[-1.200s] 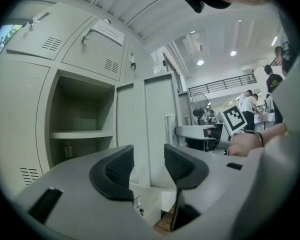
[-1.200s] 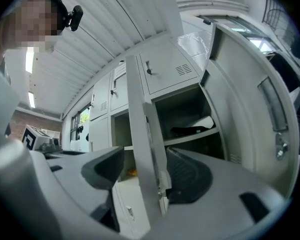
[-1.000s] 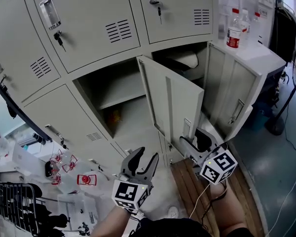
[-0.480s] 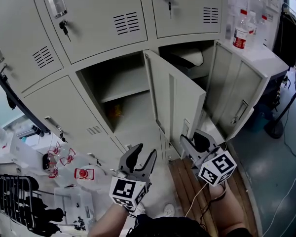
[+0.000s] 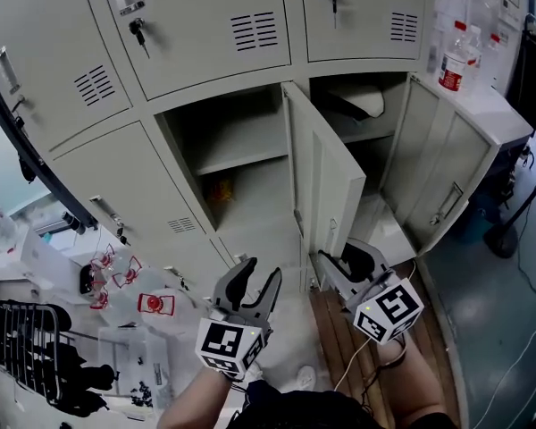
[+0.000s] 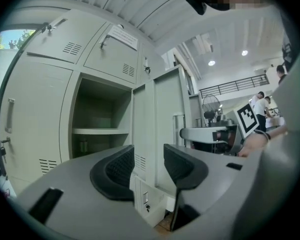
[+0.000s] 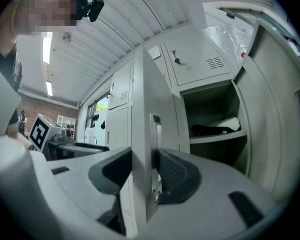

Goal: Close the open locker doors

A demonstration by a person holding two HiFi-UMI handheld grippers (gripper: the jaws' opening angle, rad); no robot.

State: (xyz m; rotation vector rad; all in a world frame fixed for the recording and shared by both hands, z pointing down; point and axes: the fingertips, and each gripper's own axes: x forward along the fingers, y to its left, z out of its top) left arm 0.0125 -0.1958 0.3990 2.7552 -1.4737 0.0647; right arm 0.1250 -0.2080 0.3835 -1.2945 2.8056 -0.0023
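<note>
grip sits on the door [image 5: 326, 177], the middle one, swung out edge-on toward the person. the right gripper [image 5: 342, 259] has just been closing its jaws and pinches the door's free edge at the handle [image 7: 154, 131], likely so it can swing the door shut. left of the door, the left gripper [image 5: 256, 277] hovers half-spread and empty, probably in reserve. right of the door, a second door [image 5: 447, 172] also hangs open, so neither is closed yet.
</note>
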